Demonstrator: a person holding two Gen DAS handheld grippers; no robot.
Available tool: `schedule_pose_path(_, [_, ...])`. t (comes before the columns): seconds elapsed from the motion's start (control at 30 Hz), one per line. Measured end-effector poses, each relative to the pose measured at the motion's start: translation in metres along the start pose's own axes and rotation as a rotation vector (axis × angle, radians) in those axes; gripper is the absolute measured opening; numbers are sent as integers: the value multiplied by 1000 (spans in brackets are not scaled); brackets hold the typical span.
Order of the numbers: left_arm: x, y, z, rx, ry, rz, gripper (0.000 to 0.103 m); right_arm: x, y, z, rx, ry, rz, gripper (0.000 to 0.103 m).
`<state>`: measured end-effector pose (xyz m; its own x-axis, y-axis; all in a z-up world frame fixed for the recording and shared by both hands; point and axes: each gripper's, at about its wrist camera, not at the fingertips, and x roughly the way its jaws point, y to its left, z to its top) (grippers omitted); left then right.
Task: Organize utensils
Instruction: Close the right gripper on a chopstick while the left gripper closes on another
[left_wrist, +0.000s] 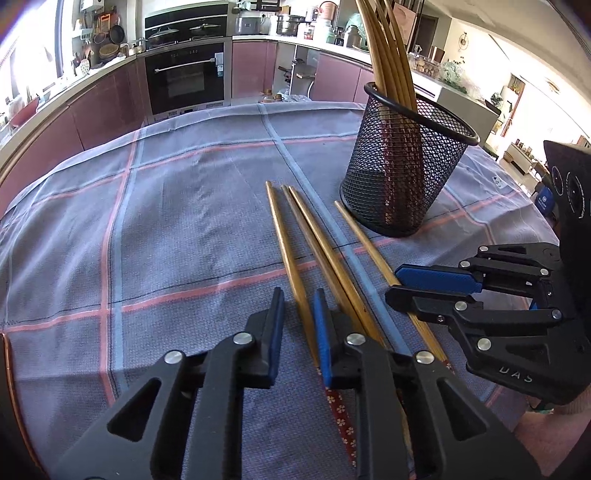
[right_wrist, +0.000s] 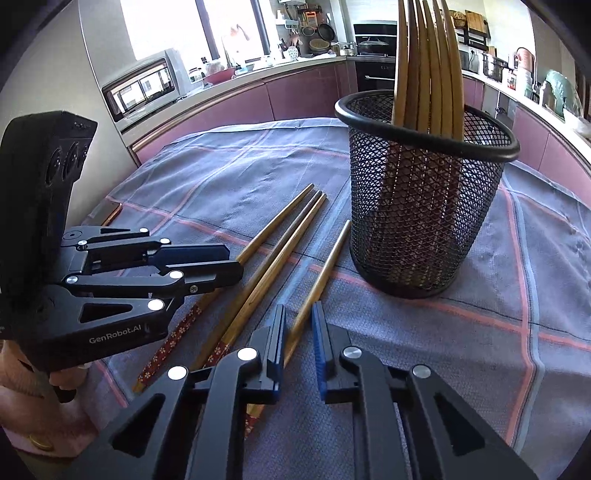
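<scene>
My left gripper (left_wrist: 299, 328) sits low over the table at the bottom centre of the left wrist view, its blue-padded fingers (left_wrist: 322, 332) apart with the leftmost loose brown wooden chopstick (left_wrist: 286, 254) running up between them; contact between pads and chopstick cannot be confirmed. In the right wrist view the same gripper (right_wrist: 231, 267) enters from the left edge, held nearly level, tips over the leftmost chopstick (right_wrist: 275, 223).

My right gripper (right_wrist: 298, 332) occupies the bottom centre of its own view, angled down toward the cloth, fingers (right_wrist: 318, 339) apart around the rightmost loose chopstick (right_wrist: 325, 269), with visible gaps on both sides. In the left wrist view it (left_wrist: 436, 288) comes in from the right edge, lying roughly horizontal across that chopstick (left_wrist: 365, 240).

Four loose chopsticks lie on the grey checked tablecloth with pink and blue stripes (left_wrist: 166, 221), in the centre of both views. The middle pair (left_wrist: 317, 240) lies touching side by side; the outer two lie just apart. Their near ends carry red flower-patterned wrapping (right_wrist: 173, 338).

The black wire-mesh cylindrical holder (left_wrist: 402, 162) stands upright at upper right, just beside the rightmost chopstick's far tip. A bundle of brown wooden chopsticks (left_wrist: 388, 55) stands inside it, leaning on the rim (right_wrist: 424, 136).
</scene>
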<state>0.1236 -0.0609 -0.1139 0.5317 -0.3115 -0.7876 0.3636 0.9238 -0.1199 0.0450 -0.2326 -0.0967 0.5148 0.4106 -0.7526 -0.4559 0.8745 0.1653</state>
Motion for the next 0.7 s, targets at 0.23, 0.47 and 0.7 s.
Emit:
schedule_pose_path(0.23, [-1,4,-1,-50,-10,2,8,-2,-10,-3,66,-8,45,6])
schedule_pose_path(0.47, [-12,8,-6,-71,-31,-5,8,-15,-12,-3,81,-45,79,6])
schedule_pose_path(0.7, [-16,1,-13,-31,-20,-38,8,-15,-2,1,34,-36,106,6])
